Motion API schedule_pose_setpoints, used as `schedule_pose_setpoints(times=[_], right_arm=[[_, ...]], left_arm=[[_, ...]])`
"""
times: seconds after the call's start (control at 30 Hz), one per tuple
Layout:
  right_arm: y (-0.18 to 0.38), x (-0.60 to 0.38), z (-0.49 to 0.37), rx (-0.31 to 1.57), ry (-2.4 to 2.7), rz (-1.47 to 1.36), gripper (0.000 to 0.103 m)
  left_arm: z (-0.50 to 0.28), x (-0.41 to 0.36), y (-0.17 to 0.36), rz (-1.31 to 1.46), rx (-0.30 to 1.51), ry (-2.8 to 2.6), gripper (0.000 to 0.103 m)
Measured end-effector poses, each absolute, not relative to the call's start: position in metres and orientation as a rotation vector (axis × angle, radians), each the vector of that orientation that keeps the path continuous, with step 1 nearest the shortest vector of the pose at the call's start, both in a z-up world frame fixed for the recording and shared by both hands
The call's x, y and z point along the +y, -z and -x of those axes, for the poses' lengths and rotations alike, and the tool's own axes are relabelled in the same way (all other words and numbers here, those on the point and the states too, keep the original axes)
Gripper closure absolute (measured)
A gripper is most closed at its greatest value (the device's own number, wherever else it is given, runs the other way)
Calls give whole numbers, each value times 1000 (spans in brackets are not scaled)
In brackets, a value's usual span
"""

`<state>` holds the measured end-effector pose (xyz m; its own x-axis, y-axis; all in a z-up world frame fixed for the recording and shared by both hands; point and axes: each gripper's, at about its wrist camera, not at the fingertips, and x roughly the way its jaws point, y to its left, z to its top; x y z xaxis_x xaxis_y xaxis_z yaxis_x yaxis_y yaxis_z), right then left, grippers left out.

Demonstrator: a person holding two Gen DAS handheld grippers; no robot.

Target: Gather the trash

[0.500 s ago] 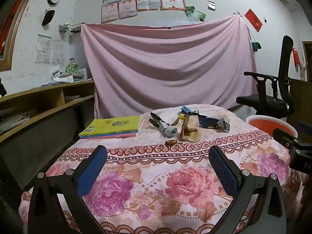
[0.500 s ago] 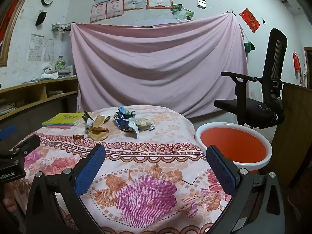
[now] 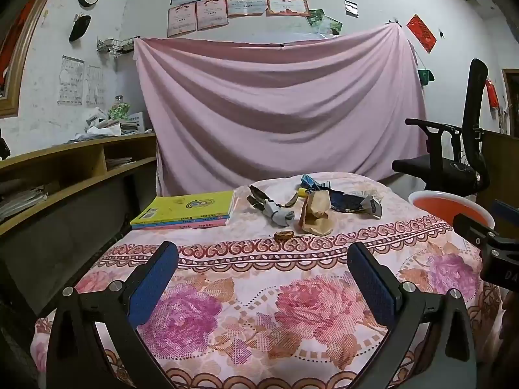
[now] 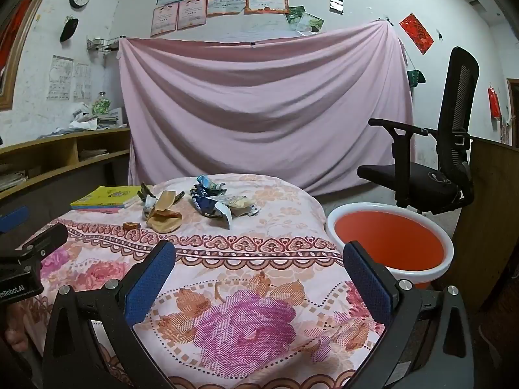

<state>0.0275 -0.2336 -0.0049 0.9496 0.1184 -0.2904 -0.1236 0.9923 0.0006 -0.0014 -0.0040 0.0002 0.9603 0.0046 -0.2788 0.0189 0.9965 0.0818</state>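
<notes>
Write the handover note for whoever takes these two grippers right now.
Left gripper: open, empty, hovering over the near part of the floral tablecloth.
Right gripper: open, empty, also over the near edge, closer to the orange bin.
Trash: all at the far end of the table: tan paper bag, dark blue wrapper, grey crumpled piece, small brown scrap nearest you.
The yellow books lie left of the pile.
Done: nothing collected; the visible part of the bin looks empty.
Left: pick each piece and drop it in the bin, beside the table on the right.
</notes>
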Motion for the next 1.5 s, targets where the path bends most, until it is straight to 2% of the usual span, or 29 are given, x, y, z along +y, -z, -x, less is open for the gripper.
schedule_pose_setpoints(times=[1.5], right_arm=[[5,-233,-28,295,-124,17,0]], left_arm=[[-2,-4,5,-89,289,15,1]])
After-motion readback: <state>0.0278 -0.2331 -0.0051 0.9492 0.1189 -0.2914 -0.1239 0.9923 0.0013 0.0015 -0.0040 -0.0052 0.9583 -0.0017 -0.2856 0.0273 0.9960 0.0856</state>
